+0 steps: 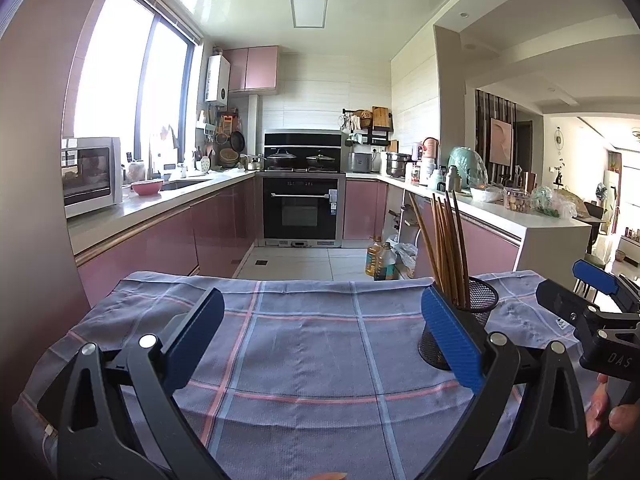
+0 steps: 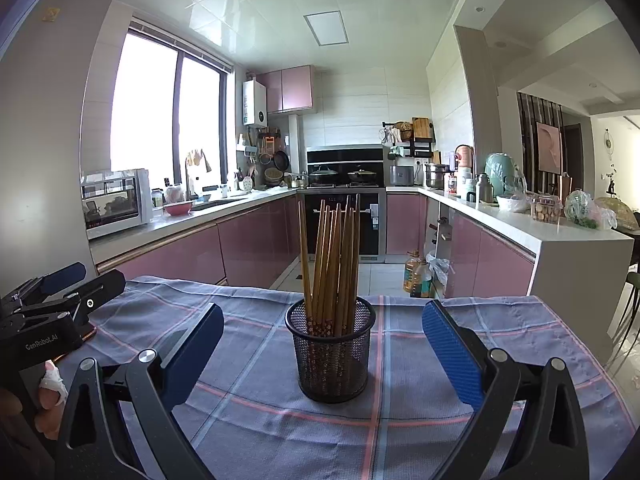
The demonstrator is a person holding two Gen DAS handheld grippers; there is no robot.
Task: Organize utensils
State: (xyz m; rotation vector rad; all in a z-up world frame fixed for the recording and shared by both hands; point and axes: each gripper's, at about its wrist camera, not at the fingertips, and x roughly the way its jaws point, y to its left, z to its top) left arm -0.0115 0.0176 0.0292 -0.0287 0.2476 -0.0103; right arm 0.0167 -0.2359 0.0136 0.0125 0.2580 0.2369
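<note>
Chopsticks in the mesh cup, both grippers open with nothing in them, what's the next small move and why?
Probably draw both grippers back and finish. The chopsticks all stand in the mesh cup, no loose utensil shows on the checked cloth, and the right gripper and left gripper are open and hold nothing.

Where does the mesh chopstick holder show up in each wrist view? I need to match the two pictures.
Left wrist view: the black mesh holder stands right of centre, partly hidden behind the left gripper's right finger.
Right wrist view: the holder is dead centre, between the open fingers of the right gripper.
Shared landmark: the built-in oven straight ahead.
</note>
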